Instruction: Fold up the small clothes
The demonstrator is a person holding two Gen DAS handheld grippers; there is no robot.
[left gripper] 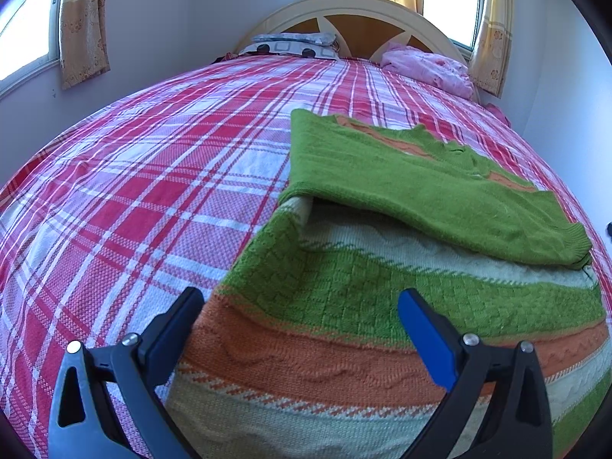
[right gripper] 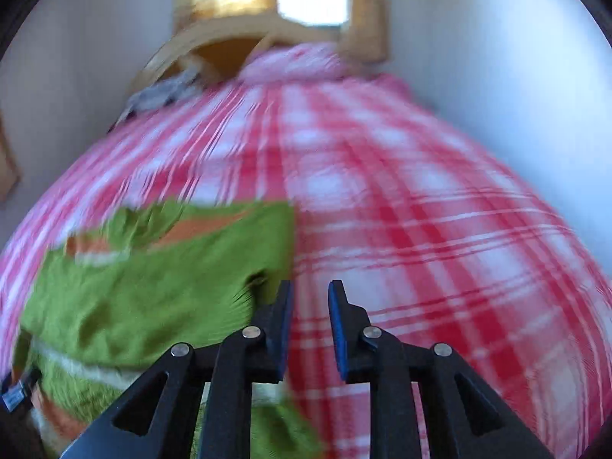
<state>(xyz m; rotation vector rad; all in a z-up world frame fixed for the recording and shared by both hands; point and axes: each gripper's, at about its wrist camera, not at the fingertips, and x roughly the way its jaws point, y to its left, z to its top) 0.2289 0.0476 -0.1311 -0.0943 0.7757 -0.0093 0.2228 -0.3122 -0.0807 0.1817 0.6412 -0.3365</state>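
Though blurred, the sweater [right gripper: 153, 290] seemingly clears the right gripper [right gripper: 310, 329].

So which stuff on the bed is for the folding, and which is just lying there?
For the folding:
- green sweater, one sleeve already laid across it
- left gripper, fingers wide apart
- right gripper, nothing between its fingers

Just lying there:
- spotted pillow
- pink bedding
- plaid bedspread
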